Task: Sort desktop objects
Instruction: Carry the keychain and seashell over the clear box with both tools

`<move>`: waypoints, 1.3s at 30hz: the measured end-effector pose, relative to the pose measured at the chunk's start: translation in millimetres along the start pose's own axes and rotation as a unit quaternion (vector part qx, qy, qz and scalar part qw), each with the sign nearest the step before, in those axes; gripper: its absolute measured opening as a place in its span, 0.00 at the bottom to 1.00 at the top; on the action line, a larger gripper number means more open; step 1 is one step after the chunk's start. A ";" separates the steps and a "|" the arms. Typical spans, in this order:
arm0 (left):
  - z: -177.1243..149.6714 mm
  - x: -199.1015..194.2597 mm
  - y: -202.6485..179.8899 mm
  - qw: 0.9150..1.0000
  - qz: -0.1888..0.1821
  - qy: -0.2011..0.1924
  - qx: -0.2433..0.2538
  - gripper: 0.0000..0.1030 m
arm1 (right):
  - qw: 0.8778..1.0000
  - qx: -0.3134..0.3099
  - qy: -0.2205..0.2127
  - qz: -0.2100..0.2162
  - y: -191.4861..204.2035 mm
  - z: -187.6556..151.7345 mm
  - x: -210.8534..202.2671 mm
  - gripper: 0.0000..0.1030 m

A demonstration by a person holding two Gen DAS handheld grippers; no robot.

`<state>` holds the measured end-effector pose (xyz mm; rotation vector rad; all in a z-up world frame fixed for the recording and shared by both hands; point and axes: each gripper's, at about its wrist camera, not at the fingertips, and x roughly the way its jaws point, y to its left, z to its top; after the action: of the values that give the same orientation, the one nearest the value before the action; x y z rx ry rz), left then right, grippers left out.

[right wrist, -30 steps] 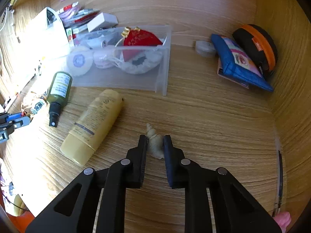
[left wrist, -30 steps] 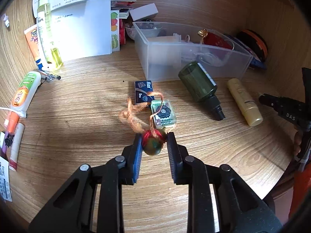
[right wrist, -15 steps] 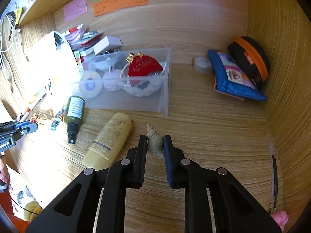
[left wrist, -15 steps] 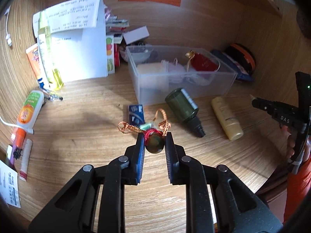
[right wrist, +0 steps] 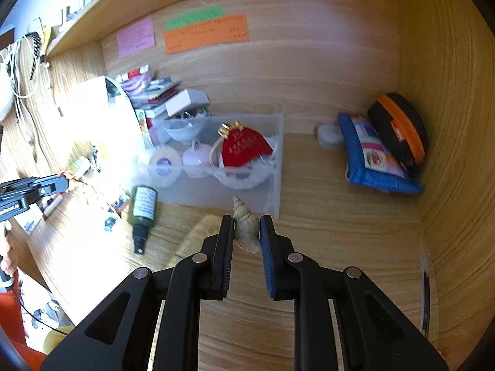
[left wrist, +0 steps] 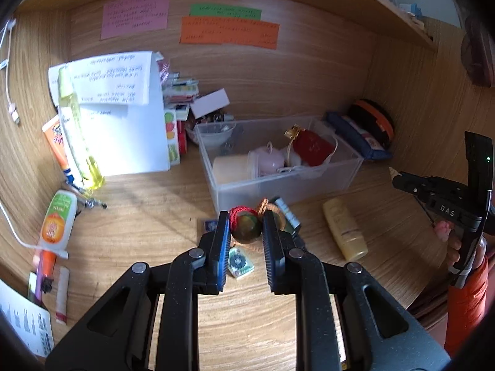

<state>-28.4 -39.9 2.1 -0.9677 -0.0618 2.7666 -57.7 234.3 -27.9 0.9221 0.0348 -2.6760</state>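
We are pinching a round, glossy olive-brown bead (left wrist: 246, 231) between the ribbed pads of our left gripper (left wrist: 246, 232); red cord (left wrist: 236, 213) is winding around its top and a coppery braided string (left wrist: 264, 205) is trailing off it, and a small square green-patterned tag (left wrist: 240, 261) is dangling below, over the wood-grain desk (left wrist: 148, 216). The bead is hanging in the air just in front of the clear plastic bin (left wrist: 278, 182), our landmark here. In our right gripper (right wrist: 246, 235) we are squeezing a tan spiral seashell (right wrist: 246, 225), ridged and tapering to a pointed tip, also lifted just in front of the bin's near wall (right wrist: 247, 198). Inside the bin a red fabric pouch (left wrist: 312, 147) with a gold tie, a pink rounded container (left wrist: 269, 160) and a cream cylindrical jar (left wrist: 230, 168) are lying together. In front of the bin, a dark green spray bottle (right wrist: 142, 210) and a pale yellow tube (left wrist: 345, 230) are lying on their sides on the desk. To the right of the bin a blue patterned pouch (right wrist: 374, 157) is leaning against a black and orange round case (right wrist: 399, 130). To the left of the bin a folded white sheet of paper (left wrist: 123, 117) is standing upright, and above it pink, green and orange notes (left wrist: 229, 29) are sticking flat on the back panel.
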 end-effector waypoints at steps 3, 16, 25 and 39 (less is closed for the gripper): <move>9.7 -1.3 -1.7 1.000 -0.009 -0.008 0.001 0.19 | 1.000 -0.005 -0.011 0.006 4.7 8.9 -3.3 0.15; 57.8 -2.6 -4.1 0.998 -0.047 -0.035 -0.005 0.19 | 0.998 -0.010 -0.041 0.036 14.0 42.0 0.8 0.15; 86.6 21.8 -5.8 0.998 -0.049 -0.030 0.004 0.19 | 0.997 -0.012 -0.044 0.055 15.9 66.0 19.5 0.15; 97.4 88.4 0.7 0.998 -0.065 0.017 -0.003 0.19 | 0.997 -0.043 -0.002 0.071 37.1 81.2 75.0 0.15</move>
<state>-156.4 -19.1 24.3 -0.9757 -0.1221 2.6333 -151.0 167.9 -6.1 0.8595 0.0797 -2.5243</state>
